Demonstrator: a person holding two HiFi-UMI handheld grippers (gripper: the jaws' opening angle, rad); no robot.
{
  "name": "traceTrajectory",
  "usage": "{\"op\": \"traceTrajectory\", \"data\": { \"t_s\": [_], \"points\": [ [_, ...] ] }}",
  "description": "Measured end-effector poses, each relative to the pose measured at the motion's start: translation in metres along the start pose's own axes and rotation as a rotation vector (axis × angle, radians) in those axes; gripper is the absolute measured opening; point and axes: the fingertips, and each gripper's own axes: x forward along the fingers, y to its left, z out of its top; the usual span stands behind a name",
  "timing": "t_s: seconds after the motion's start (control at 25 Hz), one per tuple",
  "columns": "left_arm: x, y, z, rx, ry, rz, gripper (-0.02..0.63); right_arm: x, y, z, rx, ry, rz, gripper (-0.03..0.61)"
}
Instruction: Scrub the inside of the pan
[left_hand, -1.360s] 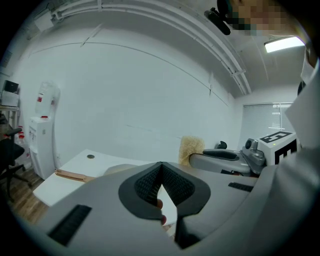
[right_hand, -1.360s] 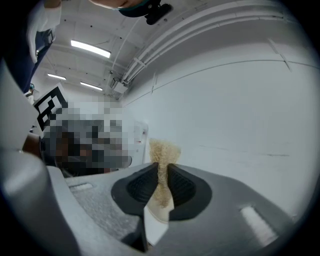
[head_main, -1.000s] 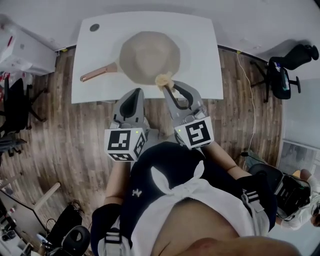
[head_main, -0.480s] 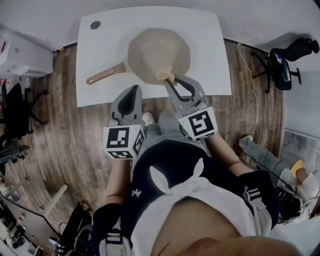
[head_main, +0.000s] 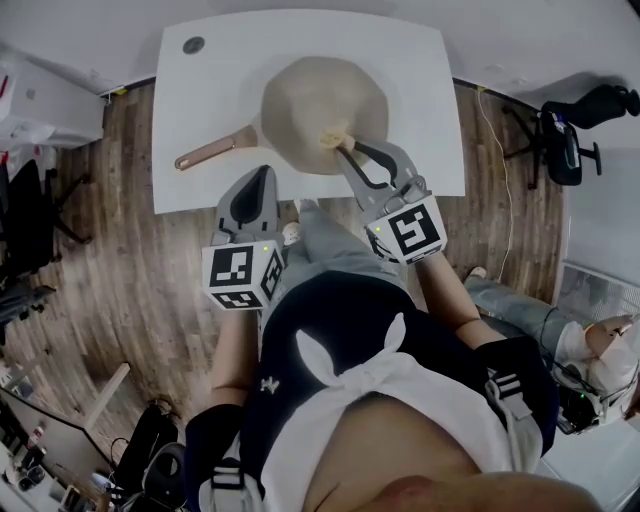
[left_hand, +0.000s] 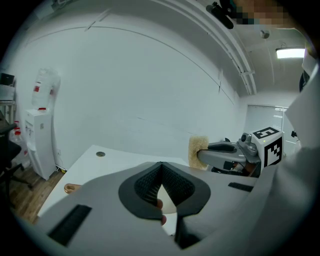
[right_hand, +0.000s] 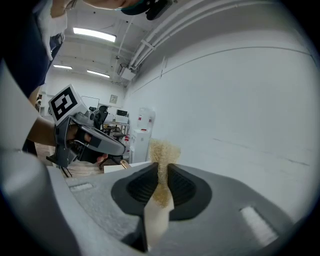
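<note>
Two tongs are up in front of the person, and only one has anything in it: the right tongs (head_main: 345, 143) pinch a small yellowish sponge (head_main: 333, 137) by one end, while the left tongs (head_main: 267, 172) are pressed together on nothing and hang just short of the counter (head_main: 200, 110). The pan (head_main: 325, 100) sits on the white counter with its handle (head_main: 215, 152) pointing toward the person's left, and the sponge is over the near side of the bowl; whether it touches the surface I cannot tell. The sponge looks light and soft, squashed thin where it is pinched, so the free end should flatten under pressure and needs a firm hold well back. The pan looks stiff with a smooth lining, and on that smooth counter I would expect it to slide or turn under scrubbing. The handle seems the sensible place to steady it, which would mean spreading the left tongs first.
</note>
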Motion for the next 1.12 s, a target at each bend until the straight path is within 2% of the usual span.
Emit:
{"op": "traceTrajectory", "data": {
  "t_s": [0.4,0.76,1.12],
  "points": [
    [0.015,0.023,0.003,0.020,0.022,0.025,0.005,0.040,-0.007,-0.021,-0.063,0.064,0.123,0.055],
    [0.037,0.032,-0.010,0.000,0.079,0.039,0.005,0.063,0.027,-0.066,-0.187,0.210,0.429,0.055],
    [0.057,0.052,-0.041,-0.038,0.158,0.089,0.005,0.082,0.041,-0.107,-0.258,0.325,0.569,0.055]
  ]
}}
